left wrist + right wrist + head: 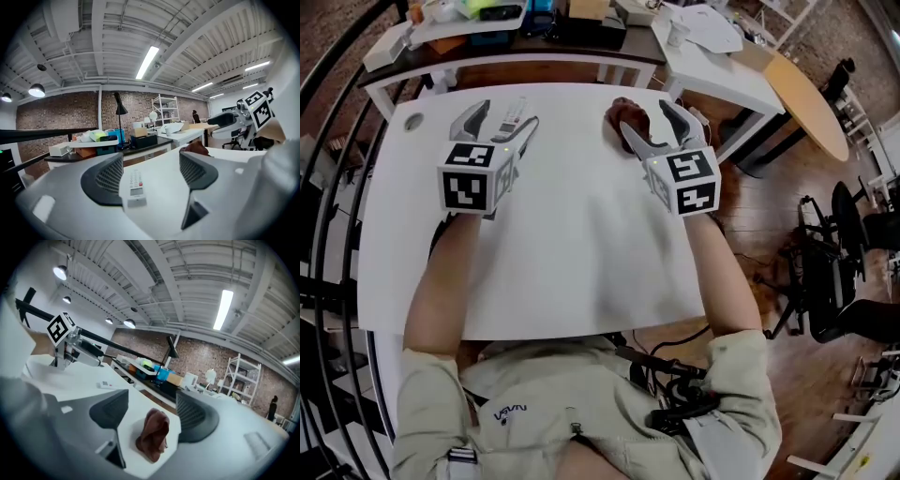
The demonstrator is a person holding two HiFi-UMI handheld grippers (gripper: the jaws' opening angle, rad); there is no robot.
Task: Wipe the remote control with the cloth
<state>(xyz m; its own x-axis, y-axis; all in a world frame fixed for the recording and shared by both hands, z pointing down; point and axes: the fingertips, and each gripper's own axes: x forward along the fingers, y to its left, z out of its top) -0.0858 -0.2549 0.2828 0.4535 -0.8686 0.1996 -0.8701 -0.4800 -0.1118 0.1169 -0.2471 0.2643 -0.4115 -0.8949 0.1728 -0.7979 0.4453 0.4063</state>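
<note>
The remote control (pixel 515 111) lies flat on the white table (pixel 572 244) at about 11 o'clock, close to the far edge and pointing away from the person. The left gripper (pixel 503 116) has its jaws spread wide around it. In the left gripper view the remote control (pixel 135 183) sits nearer the left jaw, and neither pad presses on it.

The brown cloth (pixel 628 114) is bunched in a heap at about 1 o'clock, also near the far edge and not far from the table's far right corner. The right gripper (pixel 645 117) stands wide open with the cloth (pixel 153 434) between its jaws, which do not squeeze it.

Between the two grippers, and from there towards 6 o'clock, the tabletop is bare, which leaves broad room.

The remote control's key print is too small to read; one key is red. Each gripper's cube bears black-and-white square markers. The small logo on the person's jacket cannot be read with certainty.

Both bare forearms reach straight forward, about parallel. The grippers point towards 12 o'clock, nearly level and tipped slightly down.

A cluttered desk (pixel 516 37) stands just beyond the far edge, a black railing (pixel 333 197) curves at 9 o'clock, and there is wooden floor (pixel 769 225) at 3 o'clock.
</note>
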